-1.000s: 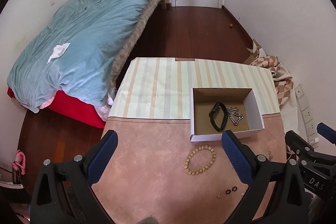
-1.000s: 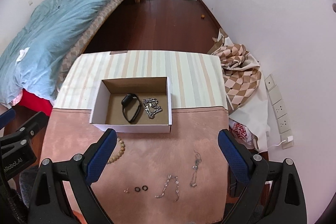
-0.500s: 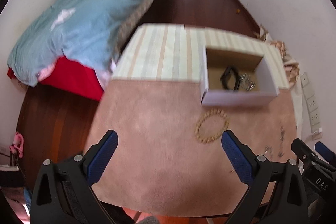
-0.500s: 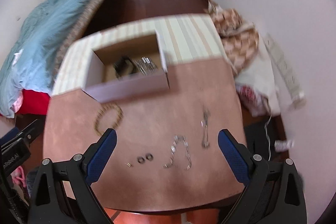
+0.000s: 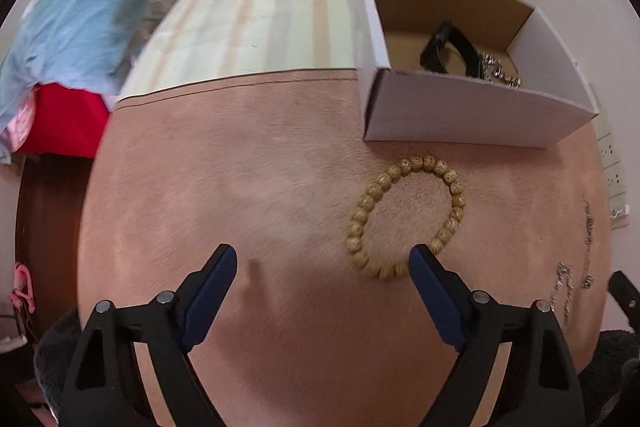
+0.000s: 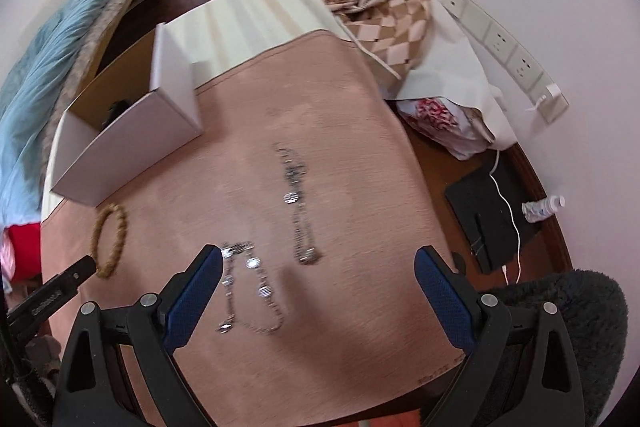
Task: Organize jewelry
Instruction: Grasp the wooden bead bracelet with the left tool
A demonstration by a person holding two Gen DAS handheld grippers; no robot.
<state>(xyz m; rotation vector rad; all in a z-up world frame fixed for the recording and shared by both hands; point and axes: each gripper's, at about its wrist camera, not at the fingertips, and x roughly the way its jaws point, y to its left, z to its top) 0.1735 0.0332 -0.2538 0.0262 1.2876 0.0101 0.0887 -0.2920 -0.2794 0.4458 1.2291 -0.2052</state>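
Observation:
A wooden bead bracelet (image 5: 406, 217) lies on the pink cloth just in front of the white cardboard box (image 5: 460, 111). The box holds a black band (image 5: 448, 47) and a silver chain (image 5: 498, 71). My left gripper (image 5: 322, 267) is open and empty, low over the cloth, its right finger beside the bracelet's near edge. My right gripper (image 6: 318, 271) is open and empty above two silver chains: one looped (image 6: 248, 291) by its left finger, one straight (image 6: 298, 203) just ahead. The bracelet (image 6: 110, 241) and box (image 6: 132, 131) also show in the right wrist view.
The table has a striped far half (image 5: 264, 19) and a pink near half. A bed with a blue duvet (image 5: 80, 7) stands left. A checked cloth (image 6: 384, 15), bags and wall sockets (image 6: 508, 47) are right of the table. A black device (image 6: 492, 223) lies on the floor.
Both grippers have dropped lower and moved closer to the table. The left one now sits by the bead bracelet, the right one over the silver chains. Both stay open.

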